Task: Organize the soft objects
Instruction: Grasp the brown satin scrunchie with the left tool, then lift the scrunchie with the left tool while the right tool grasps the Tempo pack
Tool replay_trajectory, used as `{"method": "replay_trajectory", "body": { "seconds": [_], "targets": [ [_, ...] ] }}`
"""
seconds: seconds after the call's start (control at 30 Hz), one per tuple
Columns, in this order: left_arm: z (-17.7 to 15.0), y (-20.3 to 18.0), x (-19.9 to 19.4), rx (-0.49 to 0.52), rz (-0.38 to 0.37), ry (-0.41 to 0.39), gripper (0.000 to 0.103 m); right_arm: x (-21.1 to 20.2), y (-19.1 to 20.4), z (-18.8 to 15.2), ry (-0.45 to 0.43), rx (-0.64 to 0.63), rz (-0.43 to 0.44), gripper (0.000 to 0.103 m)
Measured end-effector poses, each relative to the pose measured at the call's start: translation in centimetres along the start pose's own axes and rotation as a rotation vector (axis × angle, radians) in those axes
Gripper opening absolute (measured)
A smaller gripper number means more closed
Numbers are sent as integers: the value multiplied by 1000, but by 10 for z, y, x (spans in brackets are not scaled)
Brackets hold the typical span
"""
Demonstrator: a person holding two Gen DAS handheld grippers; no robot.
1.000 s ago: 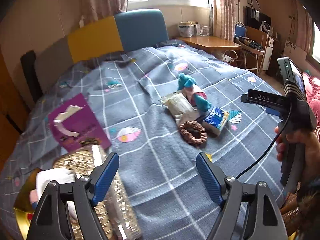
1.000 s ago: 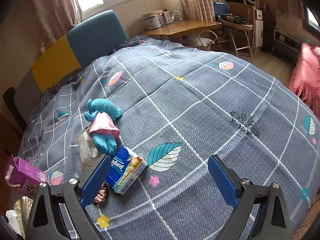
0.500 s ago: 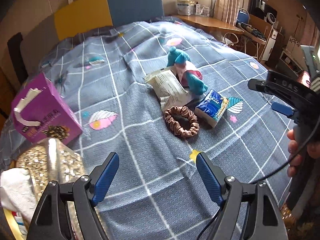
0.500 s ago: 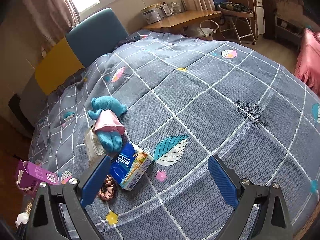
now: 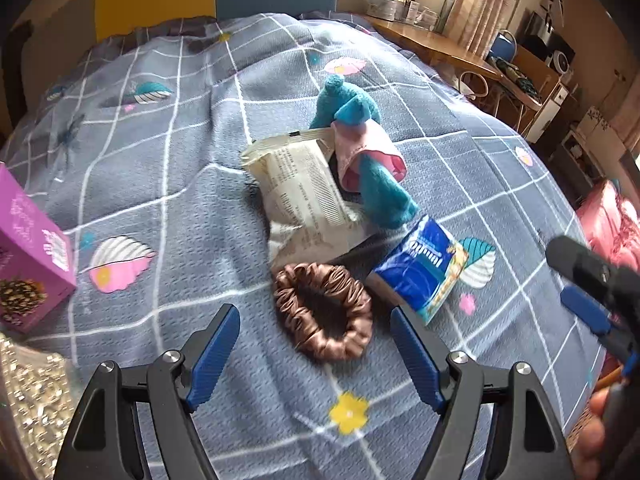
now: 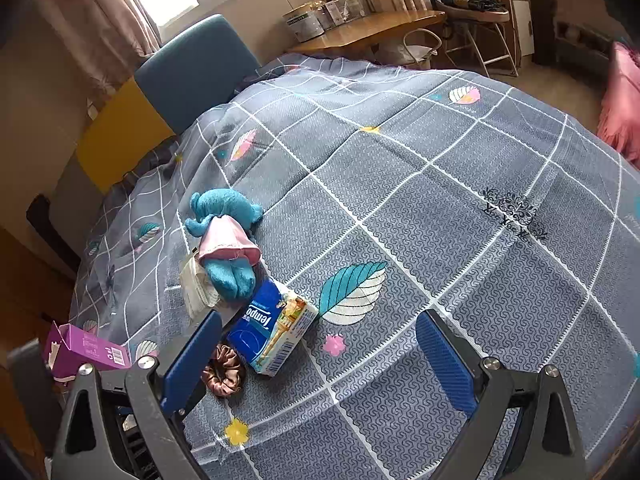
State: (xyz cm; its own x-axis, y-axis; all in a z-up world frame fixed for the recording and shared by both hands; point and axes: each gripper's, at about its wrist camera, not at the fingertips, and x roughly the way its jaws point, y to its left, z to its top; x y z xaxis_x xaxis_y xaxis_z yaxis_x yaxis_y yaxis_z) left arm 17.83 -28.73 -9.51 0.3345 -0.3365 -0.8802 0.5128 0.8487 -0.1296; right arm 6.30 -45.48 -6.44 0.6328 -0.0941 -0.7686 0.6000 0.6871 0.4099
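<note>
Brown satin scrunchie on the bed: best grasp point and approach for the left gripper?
Pinch the near arc of the brown satin scrunchie, one finger in the hole and one outside, coming down from above. It lies flat on the grey checked bedspread with its hole open. The far arc is close to the cream printed packet and blue tissue pack. The left gripper is open, short of it.

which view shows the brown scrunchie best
The left wrist view: the brown scrunchie lies whole and large on the bedspread just ahead of the open left gripper. In the right wrist view it is small, low at the left, partly hidden behind a finger of the right gripper.
</note>
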Motion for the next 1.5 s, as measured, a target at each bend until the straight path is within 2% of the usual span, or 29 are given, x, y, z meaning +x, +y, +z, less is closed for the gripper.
{"method": "replay_trajectory", "body": {
  "seconds": [0.2,0.23,0.27,0.3,0.33,0.4,0.53,0.67,0.7,0.73,0.8,1.07,1.2,1.27,1.3,1.4,1.5],
  "targets": [
    [8,10,34,-64,-9,50,77,6,-3,0,25,15,11,98],
    [6,13,35,-75,-16,54,62,6,-3,0,26,16,13,98],
    [3,15,32,-71,-8,40,51,7,-2,0,27,17,14,98],
    [0,16,28,-63,-20,27,29,8,-2,-1,29,15,12,98],
    [-3,18,24,-66,-51,27,24,8,-2,-1,31,14,12,98],
    [-10,22,13,-69,-65,6,14,9,0,-1,35,5,12,98],
    [-31,26,-9,-57,-60,-19,13,12,4,-4,45,-28,-6,98],
    [-45,30,-13,-51,-60,-9,13,18,7,-7,64,-53,-31,98],
    [-48,30,-10,-51,-62,14,15,18,8,-8,66,-58,-37,98],
    [-50,32,-6,-61,-58,40,26,19,8,-8,67,-63,-45,98],
    [-52,36,-1,-99,-76,60,36,20,7,-8,70,-64,-54,98],
    [-49,28,1,-80,-35,55,37,27,7,-10,96,-69,-65,98],
    [-57,28,-2,-78,-7,35,11,29,6,-11,111,-60,-57,98],
    [-65,44,-10,-127,-40,33,10,34,8,-12,134,-55,-41,98],
    [-67,48,-13,-138,-33,24,10,38,10,-12,155,-51,-29,98],
    [-79,48,-25,-123,-19,-3,10,55,22,-15,216,-44,-17,98],
    [-89,47,-25,-96,2,3,10,72,40,-11,220,-42,-39,103]
  ]
}}
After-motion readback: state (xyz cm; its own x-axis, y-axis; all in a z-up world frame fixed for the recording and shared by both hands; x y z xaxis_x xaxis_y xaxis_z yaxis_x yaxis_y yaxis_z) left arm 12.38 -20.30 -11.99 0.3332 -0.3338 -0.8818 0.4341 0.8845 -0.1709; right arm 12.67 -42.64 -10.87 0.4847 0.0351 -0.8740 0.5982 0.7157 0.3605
